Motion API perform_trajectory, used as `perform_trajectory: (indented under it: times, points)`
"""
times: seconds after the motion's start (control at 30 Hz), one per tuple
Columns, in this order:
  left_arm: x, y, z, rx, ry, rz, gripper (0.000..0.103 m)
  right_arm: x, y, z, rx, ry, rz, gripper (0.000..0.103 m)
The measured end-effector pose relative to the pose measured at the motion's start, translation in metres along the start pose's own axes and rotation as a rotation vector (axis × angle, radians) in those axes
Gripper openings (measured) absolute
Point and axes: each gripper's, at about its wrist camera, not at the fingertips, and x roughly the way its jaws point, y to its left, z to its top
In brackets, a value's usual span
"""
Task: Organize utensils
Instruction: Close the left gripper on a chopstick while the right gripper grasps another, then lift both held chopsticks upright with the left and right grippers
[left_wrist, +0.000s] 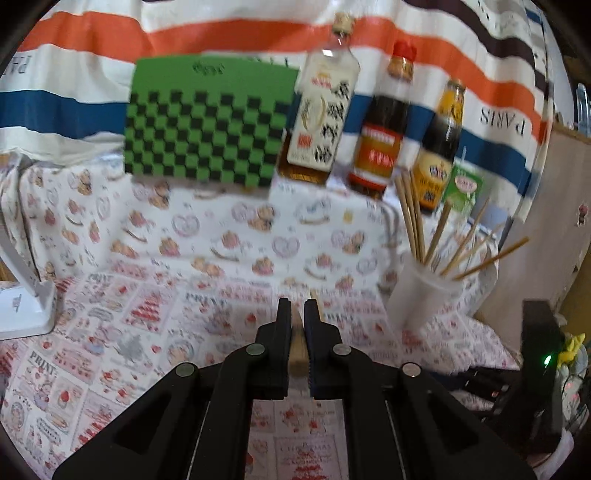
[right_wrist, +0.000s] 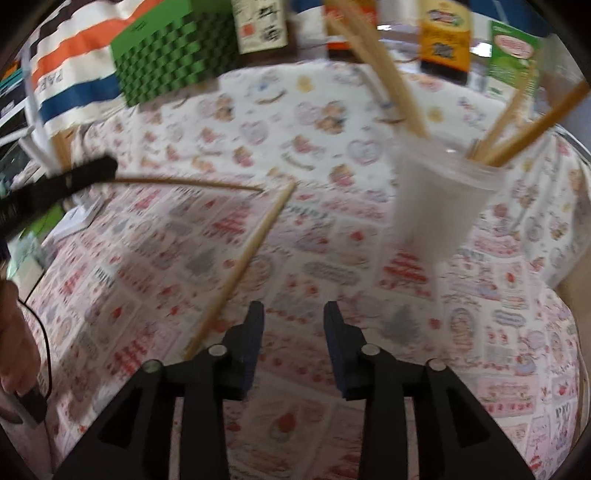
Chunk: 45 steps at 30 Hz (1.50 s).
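Observation:
My left gripper (left_wrist: 297, 310) is shut on a wooden chopstick (left_wrist: 298, 349), held end-on between its pads above the patterned tablecloth. The right wrist view shows that gripper (right_wrist: 109, 166) at the left edge, with the held chopstick (right_wrist: 192, 182) sticking out to the right. A white plastic cup (left_wrist: 421, 291) with several chopsticks (left_wrist: 443, 229) leaning in it stands to the right. My right gripper (right_wrist: 293, 310) is open with nothing between its fingers, low over the cloth. A loose chopstick (right_wrist: 247, 258) lies on the cloth just left of it. The cup (right_wrist: 439, 206) is ahead to its right.
On a raised ledge at the back stand a green checkered box (left_wrist: 207, 118), three sauce bottles (left_wrist: 380, 129) and a green carton (left_wrist: 463, 188). A white lamp base (left_wrist: 22, 314) sits at the left. A hand (right_wrist: 14, 332) shows at the left edge.

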Motion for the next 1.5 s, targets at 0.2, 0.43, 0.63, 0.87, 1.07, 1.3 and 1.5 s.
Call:
perform_trajectory:
  times: [0.2, 0.43, 0.63, 0.87, 1.07, 1.3, 1.5]
  points:
    - [-0.009, 0.011, 0.005, -0.019, -0.077, 0.055, 0.006, 0.013, 0.029, 0.007, -0.091, 0.06, 0.051, 0.061]
    - [-0.009, 0.021, 0.004, -0.076, -0.064, 0.056, 0.006, 0.033, 0.054, 0.01, -0.191, 0.109, -0.008, 0.068]
    - [-0.01, 0.022, 0.004, -0.096, -0.065, 0.063, 0.006, 0.037, 0.048, 0.009, -0.151, 0.115, -0.019, 0.068]
    - [-0.007, 0.021, 0.002, -0.079, -0.062, 0.081, 0.006, 0.029, 0.024, 0.007, -0.036, 0.091, -0.054, 0.028]
    - [-0.005, 0.018, 0.0, -0.068, -0.056, 0.089, 0.006, 0.022, -0.001, 0.006, 0.04, 0.069, -0.068, 0.006]
    - [-0.007, 0.016, 0.0, -0.056, -0.075, 0.093, 0.006, -0.028, -0.014, 0.016, 0.1, -0.171, -0.061, 0.006]
    - [-0.012, 0.014, 0.001, -0.052, -0.098, 0.075, 0.006, -0.08, -0.017, 0.017, 0.112, -0.443, -0.071, 0.006]
